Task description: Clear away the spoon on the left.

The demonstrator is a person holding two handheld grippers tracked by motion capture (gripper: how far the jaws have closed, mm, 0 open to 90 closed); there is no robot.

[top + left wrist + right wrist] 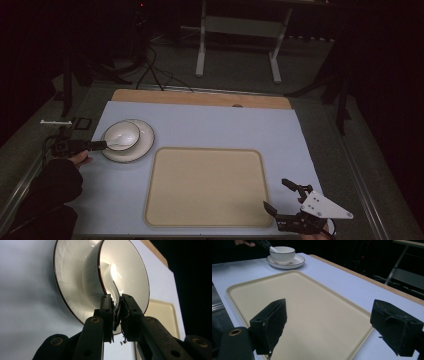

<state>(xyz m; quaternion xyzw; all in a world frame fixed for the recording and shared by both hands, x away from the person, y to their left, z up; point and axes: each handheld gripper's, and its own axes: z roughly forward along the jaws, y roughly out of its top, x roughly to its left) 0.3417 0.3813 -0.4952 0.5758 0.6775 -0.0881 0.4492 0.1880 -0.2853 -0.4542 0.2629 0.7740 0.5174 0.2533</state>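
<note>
So the left hand-held gripper (117,302) is clamped on the handle of a white spoon (113,281) – in the left gripper view the 2 black jaws sit nearly together with the handle pinched between the pads, right at the rim of the bowl (125,270). The spoon's scoop end lies inside the bowl, and the bowl stands on a white saucer (67,277) with a thin dark edge line. From the high view, the bowl (121,134) and saucer (142,145) sit at the left side of the light blue table (225,125), with the left hand-held gripper (102,145) coming in level from the left and the spoon (116,145) reaching over the bowl's near rim. Just to the right of the saucer, close but not touching as far as I can tell, lies a big beige tray (207,187) with rounded corners and nothing on it. The right hand-held gripper (278,195) hangs at the tray's near right corner – jaws spread wide, nothing between them. Its own view shows both pads well apart above the tray (312,310), and farther off the bowl (282,254) on its saucer (298,261) with the spoon handle (273,249) sticking out toward the other gripper. A wooden strip (200,98) runs along the table's far edge.
</note>
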